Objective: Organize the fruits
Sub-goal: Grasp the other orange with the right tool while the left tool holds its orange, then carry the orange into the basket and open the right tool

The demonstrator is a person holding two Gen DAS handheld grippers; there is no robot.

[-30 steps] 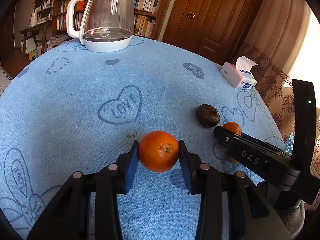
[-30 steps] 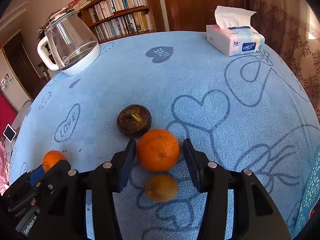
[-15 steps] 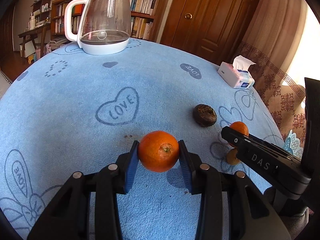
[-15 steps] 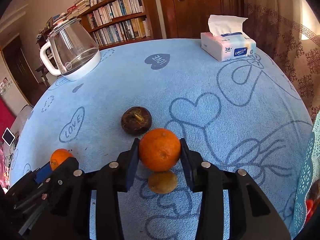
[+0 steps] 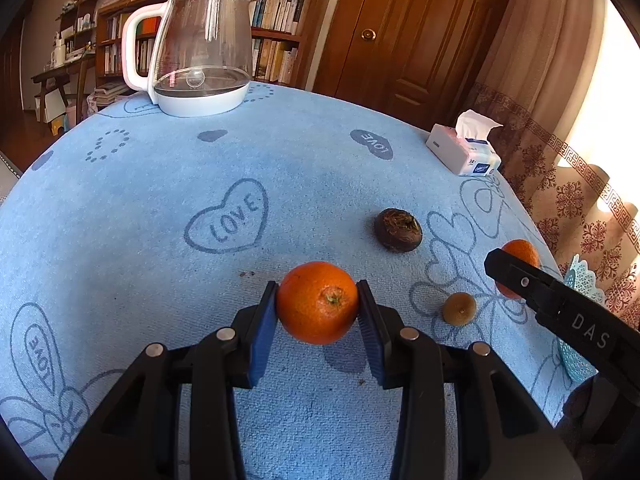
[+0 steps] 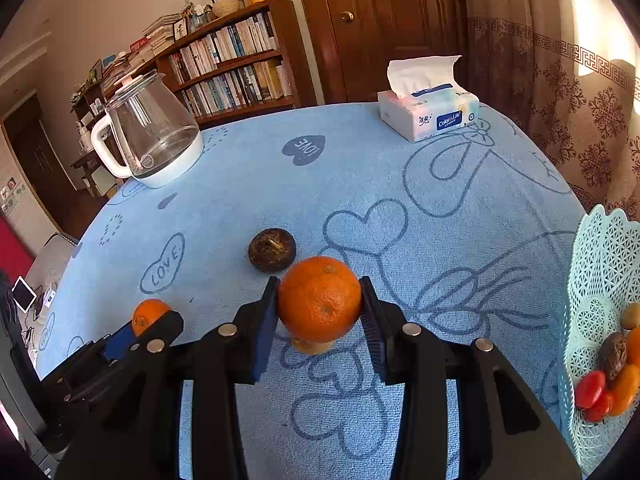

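Observation:
My left gripper (image 5: 318, 306) is shut on an orange (image 5: 318, 302) and holds it above the blue tablecloth. My right gripper (image 6: 319, 300) is shut on a second orange (image 6: 319, 298), also lifted; that orange shows at the right of the left wrist view (image 5: 520, 256). A dark brown round fruit (image 6: 272, 249) lies on the cloth just beyond the right gripper. A small brown kiwi-like fruit (image 5: 459, 309) lies under the right gripper, mostly hidden in the right wrist view (image 6: 308, 346). A pale turquoise lattice basket (image 6: 600, 280) at the right edge holds several fruits.
A glass kettle (image 5: 200, 48) on a white base stands at the far left of the round table. A tissue box (image 6: 428, 114) sits at the far right. A bookshelf and a wooden door stand behind the table. A patterned curtain hangs on the right.
Both grippers have risen and drawn back with their oranges. The right gripper closed onto its orange, lifted it off the cloth, and the basket has come into view at the right.

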